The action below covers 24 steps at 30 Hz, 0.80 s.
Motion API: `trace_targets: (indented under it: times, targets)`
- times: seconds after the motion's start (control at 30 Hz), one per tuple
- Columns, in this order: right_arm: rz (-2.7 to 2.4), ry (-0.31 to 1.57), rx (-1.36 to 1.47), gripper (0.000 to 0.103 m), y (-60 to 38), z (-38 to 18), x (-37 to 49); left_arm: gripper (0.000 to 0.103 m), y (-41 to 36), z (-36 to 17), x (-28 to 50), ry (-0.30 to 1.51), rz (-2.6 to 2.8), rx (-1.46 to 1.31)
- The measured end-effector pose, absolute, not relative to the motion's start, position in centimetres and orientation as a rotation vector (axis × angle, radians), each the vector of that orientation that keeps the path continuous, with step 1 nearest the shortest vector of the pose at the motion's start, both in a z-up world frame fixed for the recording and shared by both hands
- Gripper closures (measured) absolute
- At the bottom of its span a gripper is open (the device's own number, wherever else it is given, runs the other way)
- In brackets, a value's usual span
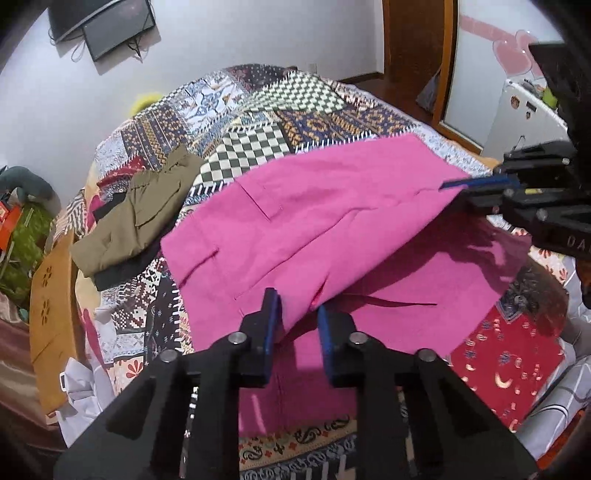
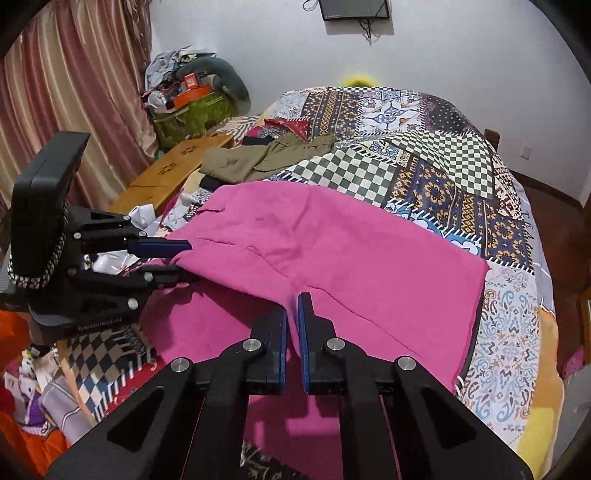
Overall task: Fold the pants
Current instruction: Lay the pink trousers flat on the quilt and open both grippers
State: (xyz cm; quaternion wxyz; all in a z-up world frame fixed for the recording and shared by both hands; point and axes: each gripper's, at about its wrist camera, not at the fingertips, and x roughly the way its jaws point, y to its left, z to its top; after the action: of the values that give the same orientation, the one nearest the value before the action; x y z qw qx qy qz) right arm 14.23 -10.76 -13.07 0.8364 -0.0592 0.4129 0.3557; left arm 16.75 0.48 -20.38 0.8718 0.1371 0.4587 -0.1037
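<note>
Left wrist view: pink pants (image 1: 306,221) spread across a patchwork quilt (image 1: 258,122) on the bed, near edge lifted off the layer beneath. Left gripper (image 1: 295,314) at bottom centre, blue-padded jaws drawn in on a raised fold of the pink cloth, pinching it. Right gripper (image 1: 458,188) reaching in from the right edge, jaws clamped flat on the far corner of the lifted layer. Olive garment (image 1: 144,218) crumpled on the quilt to the left of the pants, dark cloth under it, apart from the pink fabric. Wooden board (image 1: 51,317) at the bed's left side. Black screen (image 1: 110,26) on the white wall. Right wrist view: right gripper (image 2: 293,314) at bottom centre, jaws nearly together with a ridge of pink cloth squeezed between the pads. Left gripper (image 2: 184,258) entering from the left, jaws holding the pants' edge, cloth draping from them. Pants (image 2: 332,258) lying over the near half of the quilt (image 2: 443,166). Olive garment (image 2: 266,155) beyond them. Striped curtain (image 2: 66,92) at left, cluttered pile (image 2: 188,96) in the corner.
</note>
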Motion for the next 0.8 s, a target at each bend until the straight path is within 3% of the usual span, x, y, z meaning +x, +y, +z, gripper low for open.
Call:
trace_targets:
  times: [0.8]
  targets:
    - [0.762,0.920,-0.131,0.096,-11.8,-14.1,9.4,0.083,0.9,-20.2,12.7,0.993,-0.278,0.176]
